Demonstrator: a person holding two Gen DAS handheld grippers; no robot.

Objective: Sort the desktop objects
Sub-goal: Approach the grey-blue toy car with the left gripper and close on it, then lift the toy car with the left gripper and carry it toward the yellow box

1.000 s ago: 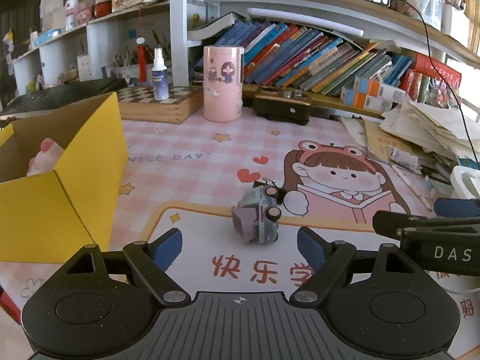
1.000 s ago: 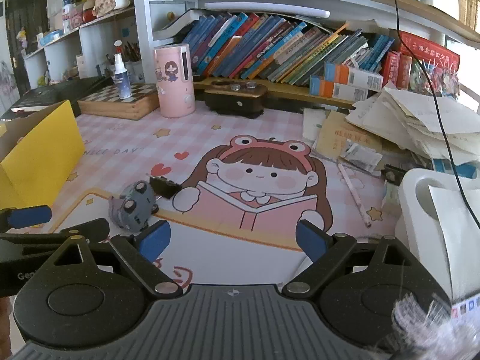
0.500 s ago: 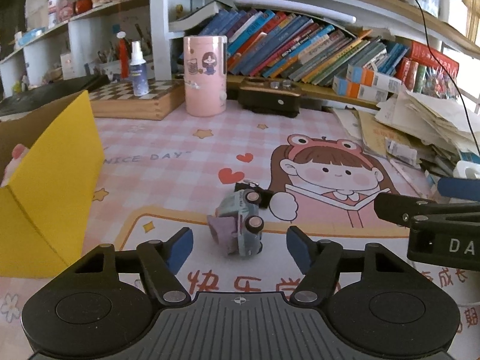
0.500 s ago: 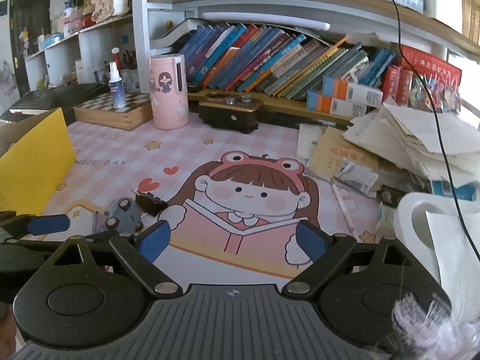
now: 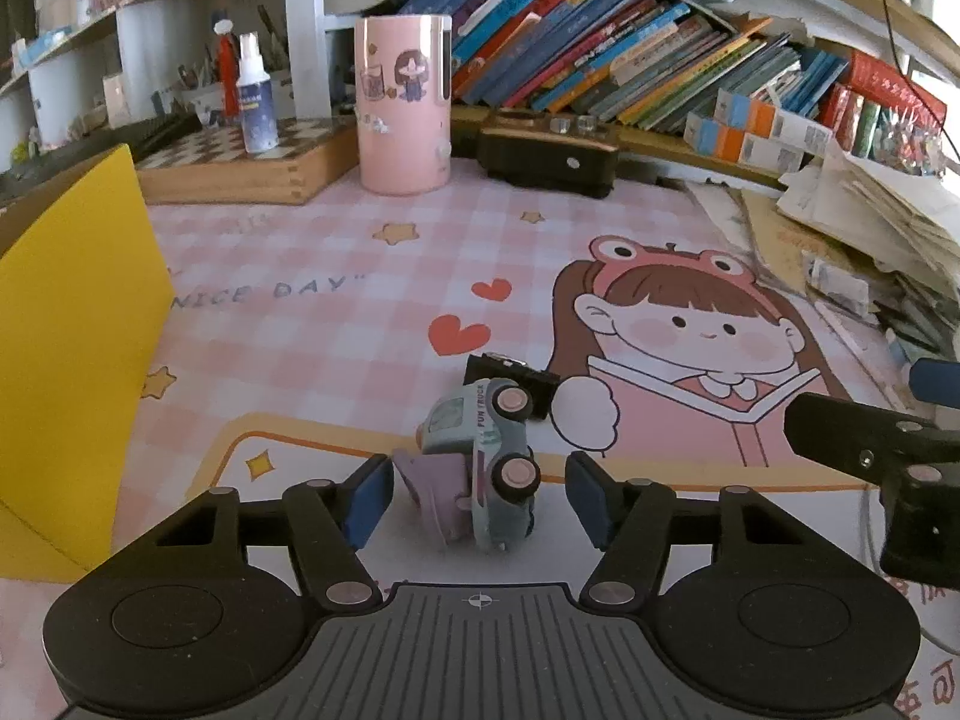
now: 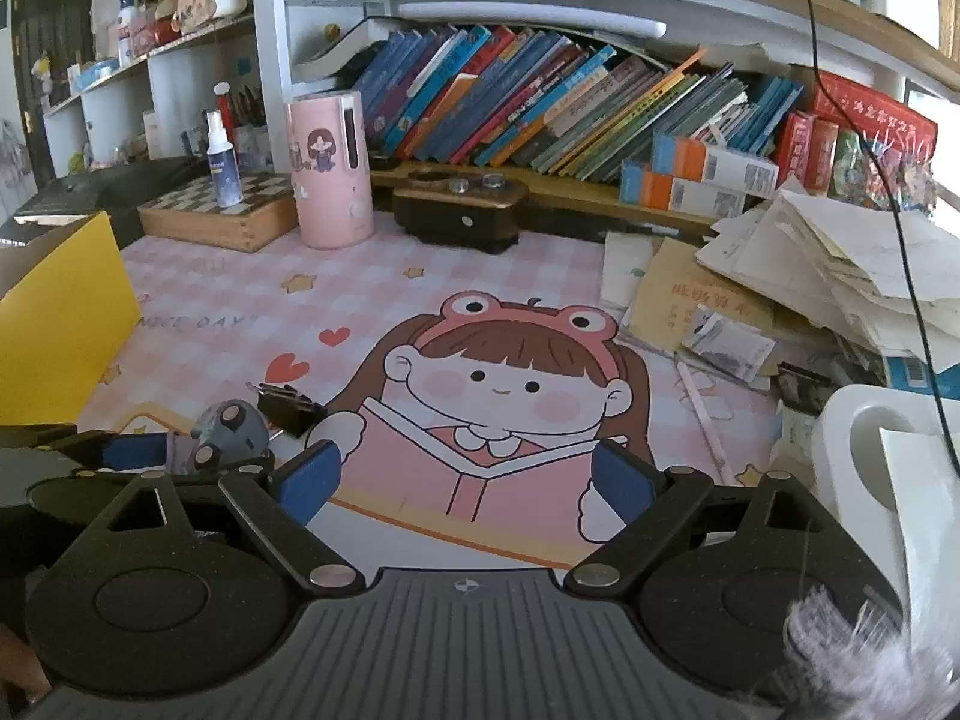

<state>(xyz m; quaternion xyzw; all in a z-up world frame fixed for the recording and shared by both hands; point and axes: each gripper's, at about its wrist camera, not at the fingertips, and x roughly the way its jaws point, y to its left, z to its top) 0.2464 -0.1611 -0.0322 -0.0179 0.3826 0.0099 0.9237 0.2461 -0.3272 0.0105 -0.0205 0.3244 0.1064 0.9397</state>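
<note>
At the far left of the desk stands the yellow cardboard box [image 5: 72, 360], which now sits further to the edge of the left wrist view than a second ago, its interior no longer visible. Next along, the left gripper [image 5: 480, 495] has advanced over the pink desk mat [image 5: 336, 276]: its blue-padded fingers [image 5: 366, 498], spread wide, now flank the toy truck [image 5: 486, 462], where earlier they stood short of it. A gap shows at each pad; neither touches the toy. The toy truck, pale blue-grey with pink wheels and a lilac part at its left, lies tipped on its side, wheels facing right, in the same spot on the mat's white panel border. Just behind it, touching or nearly so, rests a black binder clip [image 5: 510, 375]. Further right, the right gripper [image 6: 468, 474] hangs above the printed cartoon girl [image 6: 498, 384], fingers wide apart and holding nothing; it has drawn back slightly and risen. A stack of loose papers [image 6: 840, 276] occupies the right end.
</note>
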